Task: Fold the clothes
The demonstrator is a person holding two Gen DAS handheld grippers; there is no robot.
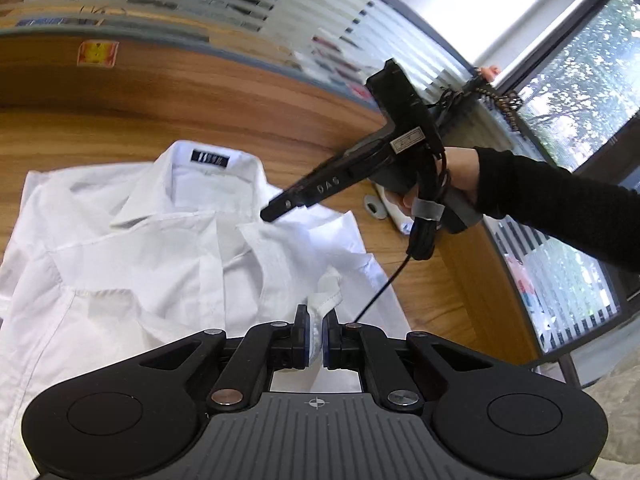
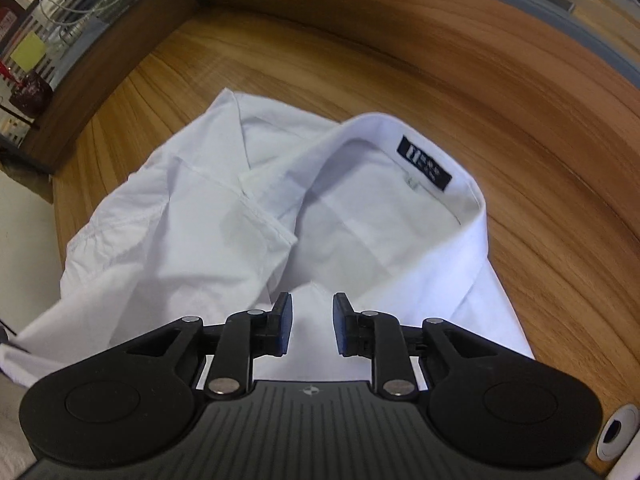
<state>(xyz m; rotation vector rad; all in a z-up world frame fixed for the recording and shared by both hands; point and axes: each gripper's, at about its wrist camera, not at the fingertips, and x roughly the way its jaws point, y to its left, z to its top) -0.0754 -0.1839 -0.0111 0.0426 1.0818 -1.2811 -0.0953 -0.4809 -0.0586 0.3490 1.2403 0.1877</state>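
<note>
Lying collar-up on the wooden table (image 2: pixel 520 128), the white shirt (image 1: pixel 132 264) is spread front side up with its plackets open and its cloth rumpled, the collar (image 2: pixel 460 216) at the far end and the body running back toward the person. That long axis, collar far and hem near, runs roughly along the line of both tools.

In the left wrist view the left gripper (image 1: pixel 315 334) has its fingers pressed together on a stitched white edge of the shirt, a hem or cuff by the look of it, lifted just off the cloth on the shirt's right side. The right gripper (image 1: pixel 266 216) reaches in from the right, held in a hand (image 1: pixel 436 192) with a black sleeve (image 1: pixel 560 204), its tip over the shirt just beside the collar. In its own view the right gripper (image 2: pixel 313 328) stands spread, hovering low over the cloth below the collar, with nothing between its pads; whether it touches the fabric I cannot tell.

So the left tool has the near edge and the right one is nearer the collar; any fold would, I judge, turn on that pinched edge.

A dark label (image 2: pixel 425 163) sits inside the collar; its pale characters are too small to read. "DAS" seems moulded on the right tool's finger, seen from the left
</note>
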